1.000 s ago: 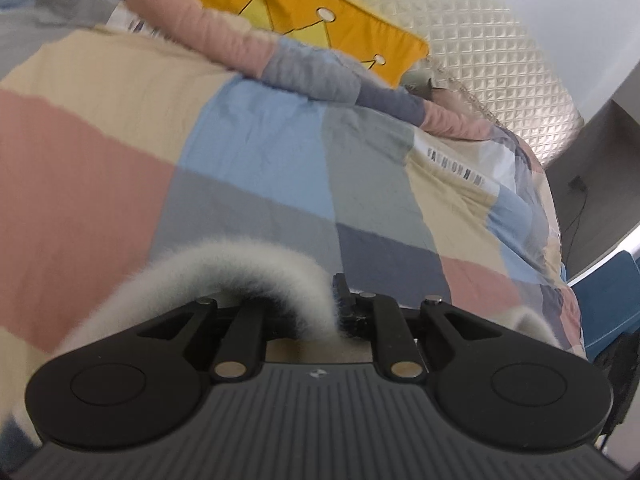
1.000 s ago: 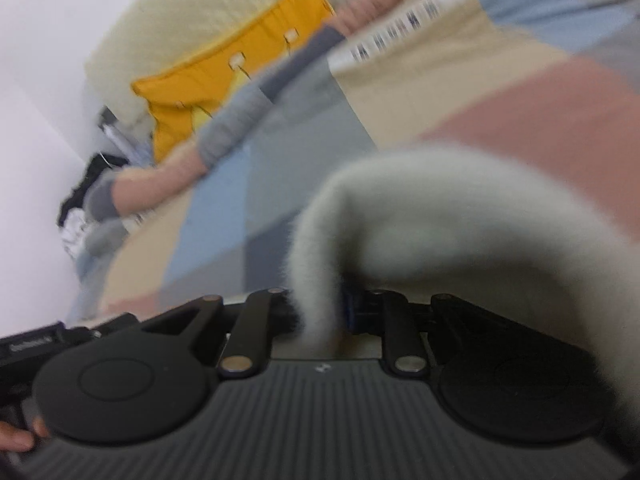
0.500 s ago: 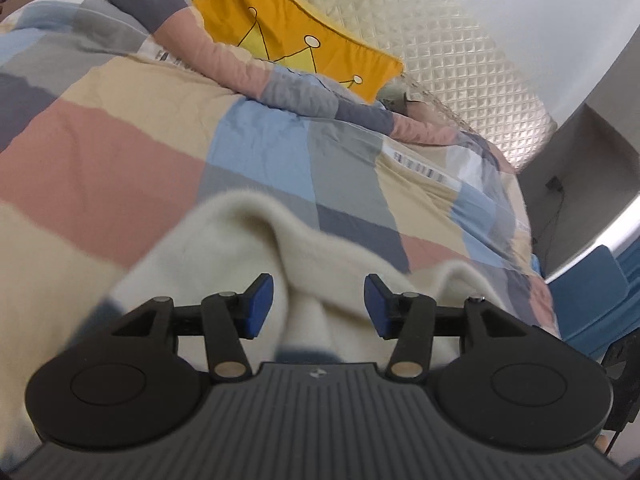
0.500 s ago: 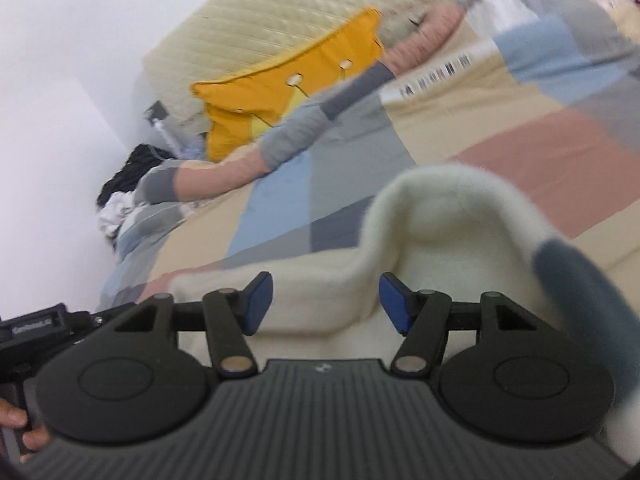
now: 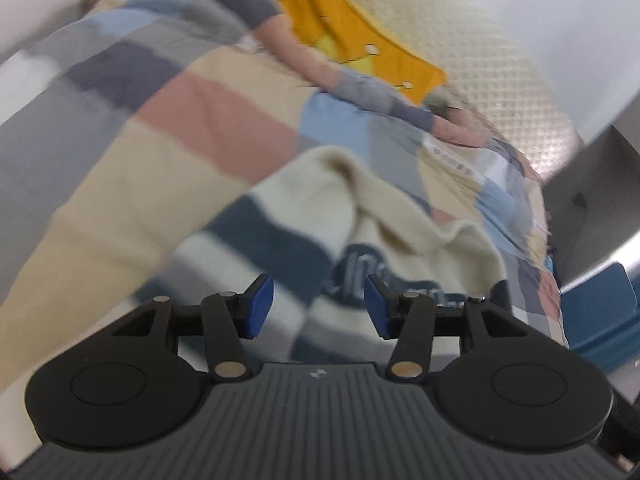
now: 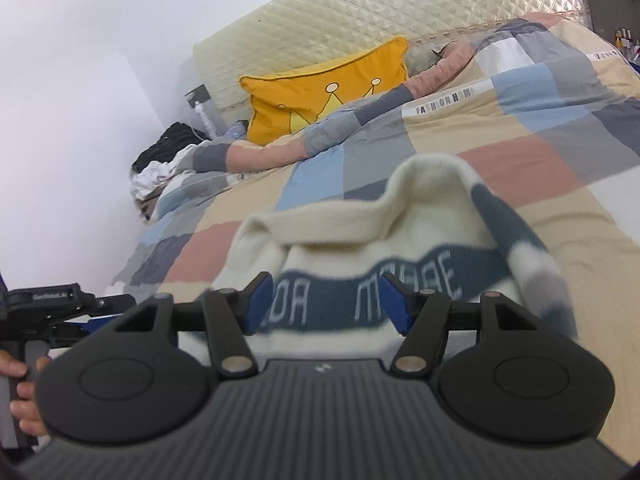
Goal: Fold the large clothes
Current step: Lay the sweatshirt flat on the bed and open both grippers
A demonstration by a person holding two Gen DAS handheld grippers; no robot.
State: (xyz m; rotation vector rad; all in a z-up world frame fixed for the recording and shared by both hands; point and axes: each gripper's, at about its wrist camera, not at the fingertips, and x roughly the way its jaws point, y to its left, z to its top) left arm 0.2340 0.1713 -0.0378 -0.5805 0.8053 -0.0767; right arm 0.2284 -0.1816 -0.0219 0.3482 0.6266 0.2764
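A cream sweater [image 5: 320, 208] [image 6: 332, 236] with dark blue stripes and lettering lies loosely bunched on the checked bedspread [image 5: 160, 132] [image 6: 500, 132]. My left gripper [image 5: 319, 307] hovers above the sweater's near part, open, with nothing between its blue pads [image 5: 260, 305]. Likewise my right gripper [image 6: 327, 304] is open over the lettered stripe, its pads [image 6: 394, 304] clear of the cloth. The sweater's near edge is hidden behind both gripper bodies.
A yellow crown pillow [image 6: 328, 84] [image 5: 360, 40] leans on the quilted headboard [image 6: 360, 16]. A rolled patchwork duvet edge [image 6: 320, 136] crosses the bed's far end. Dark and white clothes [image 6: 160, 160] pile by the wall. A hand [image 6: 20, 392] holds the other gripper at far left. A blue chair [image 5: 596, 320] stands beside the bed.
Both grippers were shut on the sweater's fluffy edge a second ago. They opened, let it drop onto the bed, and have pulled back and up, so more of the sweater shows.
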